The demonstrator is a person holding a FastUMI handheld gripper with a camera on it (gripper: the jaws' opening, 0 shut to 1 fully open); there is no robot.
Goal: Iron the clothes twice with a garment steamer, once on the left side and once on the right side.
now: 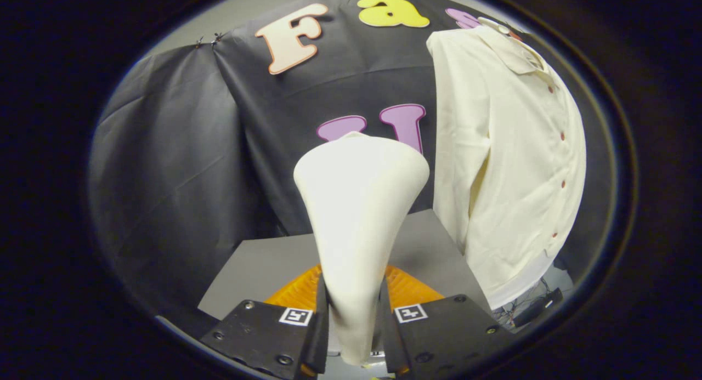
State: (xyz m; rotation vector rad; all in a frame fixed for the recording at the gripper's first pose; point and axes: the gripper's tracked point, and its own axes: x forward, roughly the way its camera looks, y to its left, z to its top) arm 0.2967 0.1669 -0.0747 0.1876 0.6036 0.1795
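Through the gripper view, I have my gripper (354, 325) clamped on the garment steamer (359, 215): both fingers press against the narrow lower part of its pale body, one on each side, so the jaws stand narrow with the handle squeezed between them. The steamer rises straight ahead of the fingers, its long axis running away from me along the line of the fingers, slim at the grip and flaring to a broad rounded head at the far end. That head points forward and upward toward the dark booth wall, not toward the garment; I cannot see its steam face from here.

The shirt (510, 149), cream with a column of small dark buttons, hangs upright beyond and to the right of the steamer head, well apart from it. Its long axis runs vertical, collar at the top, hem near the grey table (263, 265) below. An orange ridged thing (299, 292) lies on the table just ahead of my fingers.

As I judge it, the pick-up is done, while neither the left nor the right pass has begun, since the head is nowhere near the cloth.
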